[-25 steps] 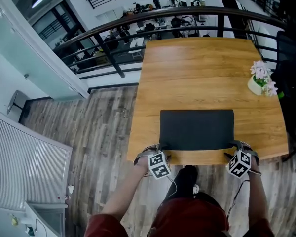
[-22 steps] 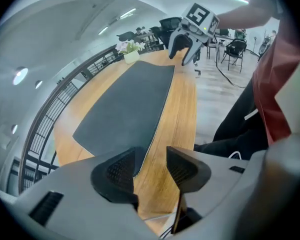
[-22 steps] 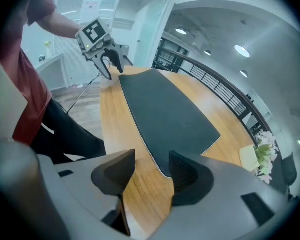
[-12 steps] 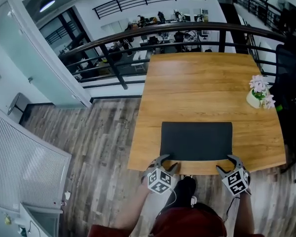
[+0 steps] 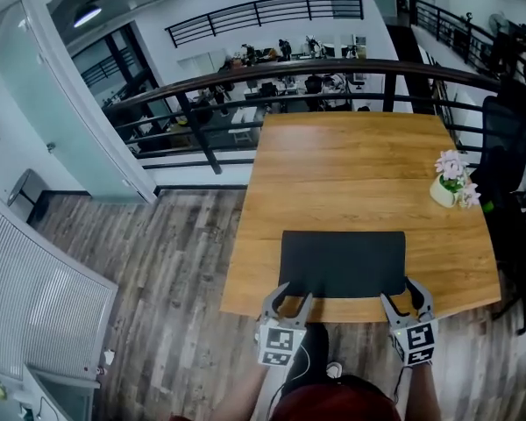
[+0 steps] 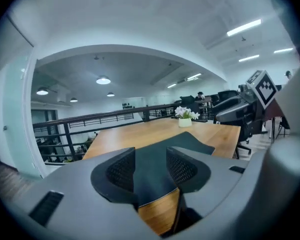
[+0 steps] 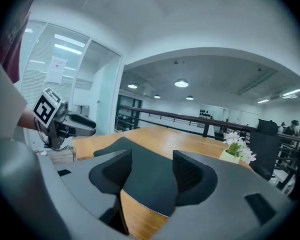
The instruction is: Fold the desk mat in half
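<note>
Black ribbed pads (image 6: 121, 170) of the left gripper (image 6: 150, 156) set apart, pressing on nothing. In the gap between them, lower down, one near corner of the dark grey desk mat (image 6: 190, 140), flat on the wooden table (image 6: 140, 130).

Much the same at the right gripper (image 7: 152, 170): jaws wide, just been opening, clamped on nothing. Framed in the gap, the mat's other near corner (image 7: 117, 146), with a pale seam along its edge and bare wood below it.

From the head view, left gripper (image 5: 296, 291) and right gripper (image 5: 400, 289) side by side at bottom centre, over the table's near edge, tips pointing up the frame at the two near corners of the desk mat (image 5: 342, 263). Behind each, a marker cube (image 5: 279, 343) facing the camera.

Mat lying flat in the lower middle of the frame, long side parallel to the table's near edge and just short of it, with bare table (image 5: 351, 160) beyond.

Further out, at right of centre near the table's right edge, a small pale flower pot (image 5: 442, 193) with pink and white blooms, well apart from the mat. Past that edge, a black office chair (image 5: 506, 134). Across the top, a dark curved railing (image 5: 245, 82); at lower left, grey-brown plank floor (image 5: 175, 279).
</note>
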`<action>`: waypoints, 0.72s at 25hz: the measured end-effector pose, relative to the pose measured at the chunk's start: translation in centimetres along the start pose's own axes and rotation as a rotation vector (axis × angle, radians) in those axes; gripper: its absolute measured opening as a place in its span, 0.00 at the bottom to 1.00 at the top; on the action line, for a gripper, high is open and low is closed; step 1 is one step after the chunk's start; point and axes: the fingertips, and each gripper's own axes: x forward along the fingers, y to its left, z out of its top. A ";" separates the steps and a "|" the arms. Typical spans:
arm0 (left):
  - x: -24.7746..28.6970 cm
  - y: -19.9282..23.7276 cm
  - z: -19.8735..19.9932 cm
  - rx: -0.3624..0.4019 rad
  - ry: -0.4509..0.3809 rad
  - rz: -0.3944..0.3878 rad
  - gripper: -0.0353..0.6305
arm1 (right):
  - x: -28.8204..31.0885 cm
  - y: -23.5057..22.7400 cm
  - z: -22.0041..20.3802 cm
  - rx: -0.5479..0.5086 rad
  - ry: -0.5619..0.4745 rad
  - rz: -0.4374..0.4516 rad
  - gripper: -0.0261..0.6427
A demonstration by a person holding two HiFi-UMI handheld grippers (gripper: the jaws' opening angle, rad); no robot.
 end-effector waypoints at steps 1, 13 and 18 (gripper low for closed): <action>-0.3 0.4 0.6 -0.019 -0.023 0.017 0.37 | -0.4 -0.7 1.0 0.021 -0.038 -0.036 0.44; -3.7 3.9 11.1 -0.052 -0.367 0.223 0.37 | -4.2 -5.9 10.3 0.008 -0.359 -0.286 0.43; -3.8 4.3 12.5 -0.059 -0.421 0.231 0.37 | -4.4 -5.7 11.0 -0.001 -0.375 -0.301 0.43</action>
